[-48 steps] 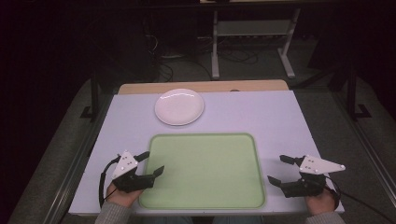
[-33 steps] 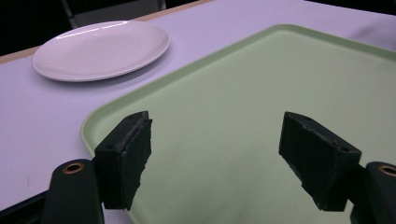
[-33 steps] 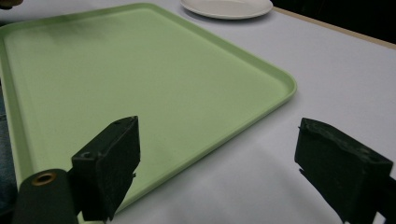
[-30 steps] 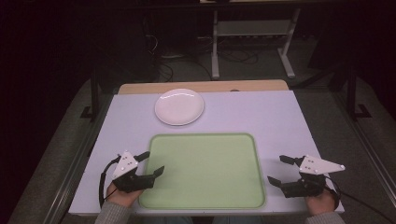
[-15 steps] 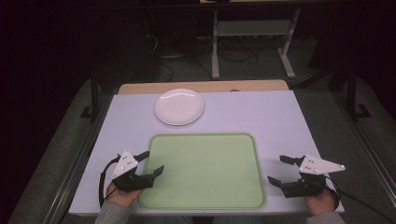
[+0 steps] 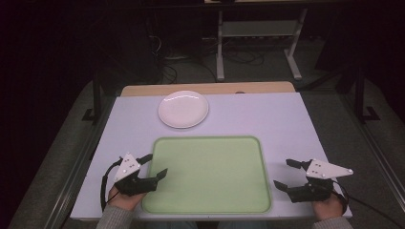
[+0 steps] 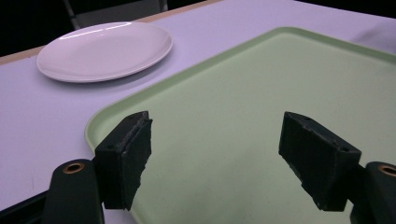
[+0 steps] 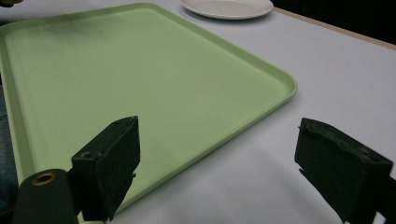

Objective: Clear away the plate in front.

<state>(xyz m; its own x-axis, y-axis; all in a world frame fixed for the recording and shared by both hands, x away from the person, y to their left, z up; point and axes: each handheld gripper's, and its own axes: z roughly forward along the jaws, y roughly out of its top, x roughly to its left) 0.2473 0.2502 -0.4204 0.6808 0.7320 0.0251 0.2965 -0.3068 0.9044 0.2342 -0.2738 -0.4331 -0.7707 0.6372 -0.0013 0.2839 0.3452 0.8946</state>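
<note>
The counter (image 6: 286,124), covered in pale lilac, takes up the middle of the high view, and nothing on it looks handled yet. The green tray (image 6: 210,174) lies flat in the lower centre of the frame, bare from rim to rim. Beyond it, toward the upper left of centre, the white plate (image 6: 183,109) sits well apart from the tray, also bare and upright on its base.

The left tongs (image 6: 152,165) hang at the lower left, their tips over the tray's left edge; in the left gripper view the jaws stand wide apart with only green tray between them and the plate off in the upper left. The right tongs (image 6: 285,173) sit at the lower right, just beside the tray's right edge, over bare counter; in the right gripper view those jaws are likewise spread wide and grip nothing.

As I read it, the work is at its very start: no grasp made, nothing lifted or placed. If the plate belongs on the tray, the reach, the grip and the carry are all left to do.
</note>
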